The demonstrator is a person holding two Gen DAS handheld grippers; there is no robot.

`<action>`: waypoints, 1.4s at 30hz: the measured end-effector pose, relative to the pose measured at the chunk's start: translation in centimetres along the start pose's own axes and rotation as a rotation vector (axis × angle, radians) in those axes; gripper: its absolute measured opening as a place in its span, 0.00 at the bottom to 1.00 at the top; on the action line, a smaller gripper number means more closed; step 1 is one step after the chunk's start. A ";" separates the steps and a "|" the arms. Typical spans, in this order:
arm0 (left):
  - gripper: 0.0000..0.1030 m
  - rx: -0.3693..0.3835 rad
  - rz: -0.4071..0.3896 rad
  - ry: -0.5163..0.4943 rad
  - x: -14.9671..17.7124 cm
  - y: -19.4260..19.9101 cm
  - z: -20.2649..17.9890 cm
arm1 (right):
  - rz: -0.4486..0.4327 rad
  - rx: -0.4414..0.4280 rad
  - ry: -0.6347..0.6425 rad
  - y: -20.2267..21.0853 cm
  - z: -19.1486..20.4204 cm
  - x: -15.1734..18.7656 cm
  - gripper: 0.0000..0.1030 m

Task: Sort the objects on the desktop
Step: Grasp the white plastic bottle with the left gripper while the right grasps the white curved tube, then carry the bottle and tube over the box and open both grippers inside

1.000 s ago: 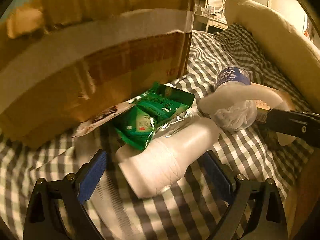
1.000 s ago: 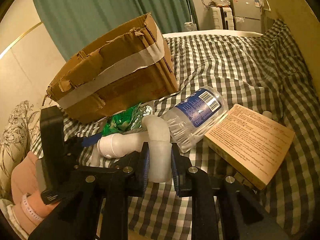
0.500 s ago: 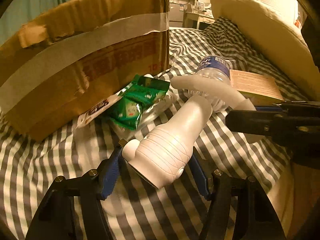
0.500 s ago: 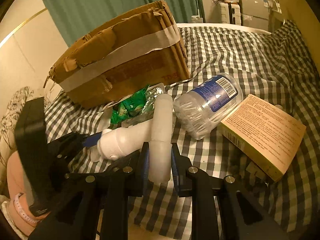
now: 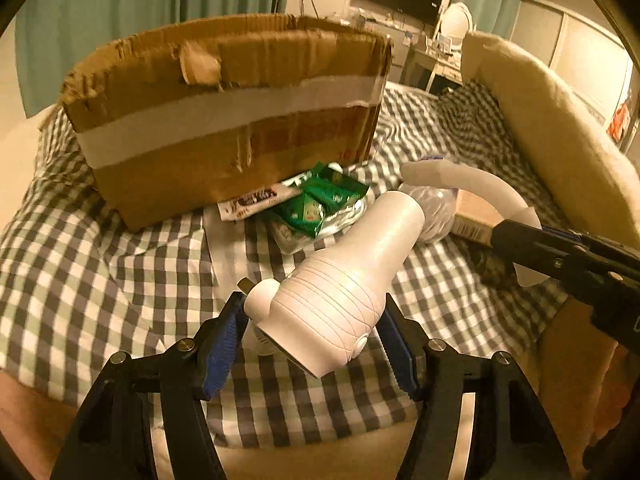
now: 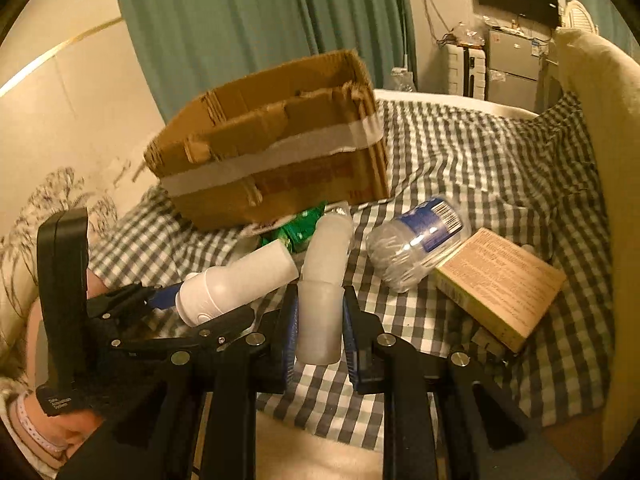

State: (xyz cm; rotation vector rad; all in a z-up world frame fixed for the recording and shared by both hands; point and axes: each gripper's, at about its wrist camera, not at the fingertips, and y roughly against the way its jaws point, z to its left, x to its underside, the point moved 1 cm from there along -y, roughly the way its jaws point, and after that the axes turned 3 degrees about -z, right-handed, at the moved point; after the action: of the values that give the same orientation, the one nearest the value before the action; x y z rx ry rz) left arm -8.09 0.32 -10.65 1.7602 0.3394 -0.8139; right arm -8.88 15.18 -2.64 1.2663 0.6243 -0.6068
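Observation:
My left gripper (image 5: 310,320) is shut on the ribbed body of a white plastic device (image 5: 340,280), held above the checked bedspread. It also shows in the right wrist view (image 6: 236,286). My right gripper (image 6: 320,322) is shut on a translucent curved tube (image 6: 324,276), which also shows in the left wrist view (image 5: 476,188). An open cardboard box (image 5: 228,120) with a white tape band stands beyond, also in the right wrist view (image 6: 276,152).
Green snack packets (image 5: 320,204) and a white wrapper (image 5: 256,202) lie at the box's foot. A clear jar of cotton swabs (image 6: 416,248) and a tan carton (image 6: 500,280) lie to the right. A cream headboard cushion (image 5: 560,140) borders the bed's right side.
My left gripper closed on the white device and lifted it off the bedspread. Both grippers have risen and drawn back, so the box now looks further away.

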 end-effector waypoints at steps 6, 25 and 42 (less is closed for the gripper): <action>0.64 0.002 -0.067 0.018 -1.6 2.7 -0.1 | -0.064 0.023 -0.017 3.1 -0.4 -1.5 0.19; 0.65 -0.047 -0.260 0.097 -10.6 9.8 2.5 | -0.205 -0.026 0.084 6.5 1.4 -12.5 0.19; 0.65 -0.170 -0.291 0.120 -16.9 6.1 9.6 | -0.178 -0.141 0.166 -4.0 7.2 -17.5 0.19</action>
State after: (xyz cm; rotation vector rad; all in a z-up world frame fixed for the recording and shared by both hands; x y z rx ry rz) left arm -20.06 -7.81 3.65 1.6240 0.7371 -0.8585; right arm -23.14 8.63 8.61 1.1432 0.9096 -0.5964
